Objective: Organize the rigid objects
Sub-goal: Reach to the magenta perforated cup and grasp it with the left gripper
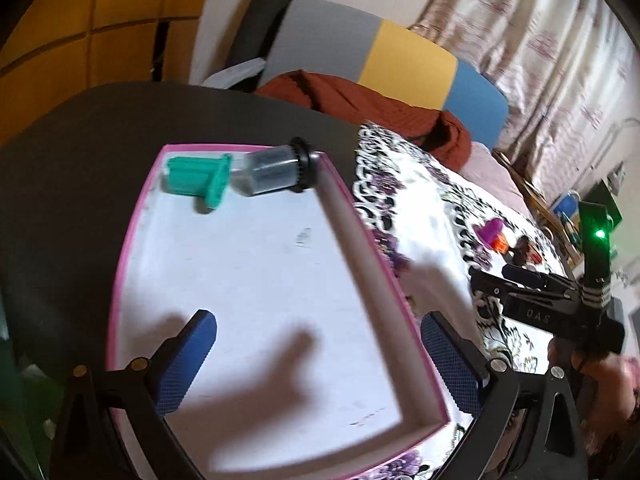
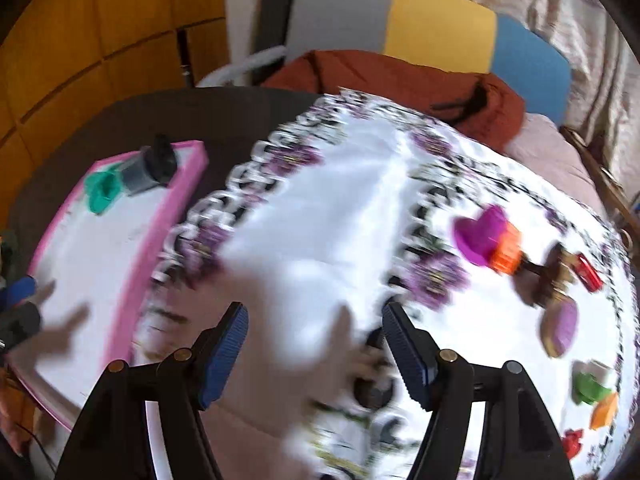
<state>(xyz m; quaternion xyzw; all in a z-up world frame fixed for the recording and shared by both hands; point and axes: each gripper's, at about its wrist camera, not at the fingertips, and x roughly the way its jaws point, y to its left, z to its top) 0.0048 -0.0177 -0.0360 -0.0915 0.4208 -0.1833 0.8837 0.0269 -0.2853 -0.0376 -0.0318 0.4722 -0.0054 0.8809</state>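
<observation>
Left gripper [image 1: 320, 364], jaws apart and empty, above the pink-rimmed tray [image 1: 384, 280]; a green piece [image 1: 198, 180] and a grey canister [image 1: 276, 172] lie at the tray's far end. Right gripper [image 2: 316, 356], jaws apart and empty, over the floral cloth [image 2: 340, 200]; a purple heart piece [image 2: 480, 236] sits ahead to their right.

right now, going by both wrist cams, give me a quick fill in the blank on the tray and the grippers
1. The teal piece and the clear jar with the black cap lie inside the ____-rimmed tray.
2. The loose purple heart-shaped piece lies on the ____ cloth, outside the tray.
3. The right gripper holds ____ between its fingers.
4. The left gripper stands ____.

Missing words: pink; floral; nothing; open
</observation>
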